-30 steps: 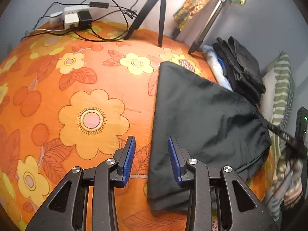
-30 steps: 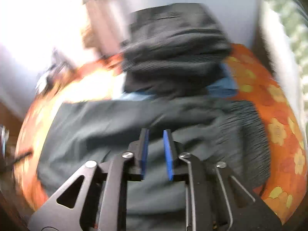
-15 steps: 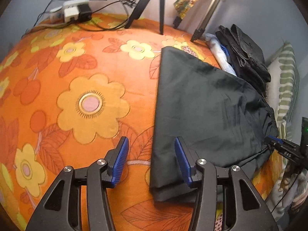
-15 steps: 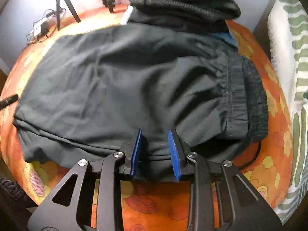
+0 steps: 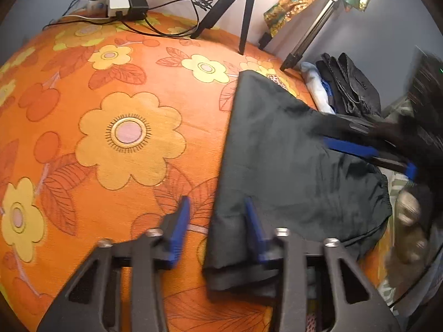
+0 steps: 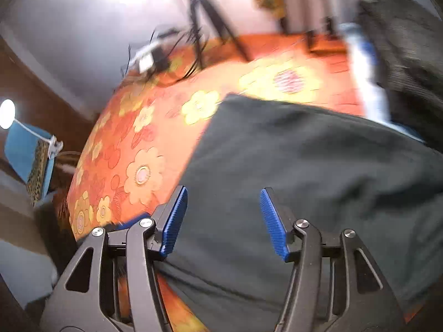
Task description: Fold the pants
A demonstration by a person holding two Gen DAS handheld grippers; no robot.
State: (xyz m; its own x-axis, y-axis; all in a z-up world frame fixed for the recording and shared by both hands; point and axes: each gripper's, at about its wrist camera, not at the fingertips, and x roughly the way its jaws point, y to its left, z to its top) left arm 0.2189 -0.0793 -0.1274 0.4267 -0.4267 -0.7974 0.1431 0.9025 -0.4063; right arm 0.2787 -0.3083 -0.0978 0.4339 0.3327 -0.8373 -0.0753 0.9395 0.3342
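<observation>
Folded dark pants [image 5: 288, 166] lie right of centre on the orange floral bed [image 5: 110, 110]. Left claw [image 5: 217, 221] closing astride the pants' left edge, not yet pinching. Right claw [image 6: 223, 215] spreading above the fabric, empty.

Pants [image 5: 290, 171]: plain dark grey-green. Bedspread [image 5: 83, 105]: orange, yellow flower and leaf pattern. Gripper pads [image 6: 174, 218]: blue. Pillow [image 5: 398, 108]: green-white striped.

The right gripper [image 6: 223, 221] has swung from the waistband end of the pants [image 6: 290, 182] to over their middle, and its jaws are opening above the cloth. The left gripper [image 5: 216, 229] jaws, wider half a second ago, are closing astride the pants' left edge.
</observation>
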